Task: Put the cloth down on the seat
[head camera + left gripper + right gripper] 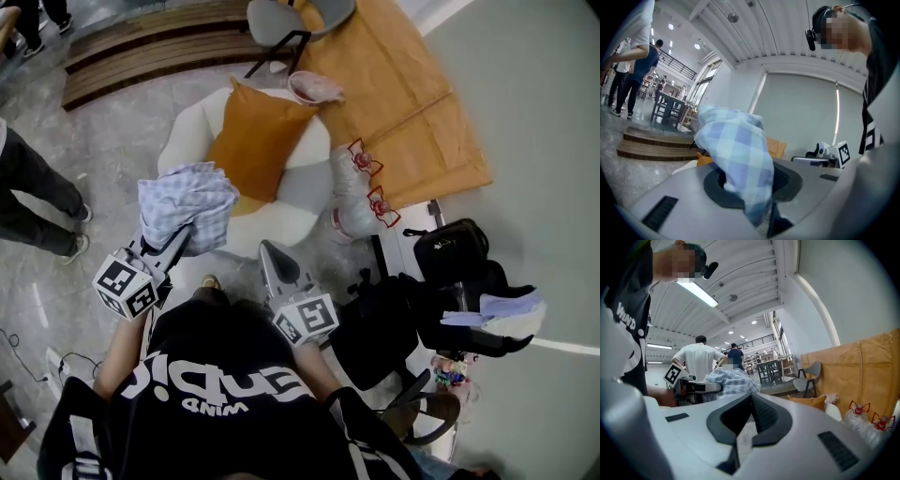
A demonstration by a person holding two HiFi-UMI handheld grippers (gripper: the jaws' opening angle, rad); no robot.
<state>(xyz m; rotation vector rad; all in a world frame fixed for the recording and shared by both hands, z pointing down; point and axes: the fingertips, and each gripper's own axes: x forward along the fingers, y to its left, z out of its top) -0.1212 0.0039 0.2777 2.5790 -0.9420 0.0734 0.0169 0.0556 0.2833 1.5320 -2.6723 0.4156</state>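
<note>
Left claw (181, 240) pinches the bunched checked cloth (187, 199) by one fold. It looks light and floppy, and the seat (292, 214) lies just ahead. Right claw (268, 251) closed, empty.

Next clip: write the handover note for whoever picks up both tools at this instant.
Left tool: shut on the blue checked cloth, which is bunched up beyond the jaws.
Right tool: shut, nothing in it, beside the left one.
White armchair with an orange cushion is just ahead.
Done: cloth is in hand.
Left to do: bring it over the seat, lower it, then open the left tool.
</note>
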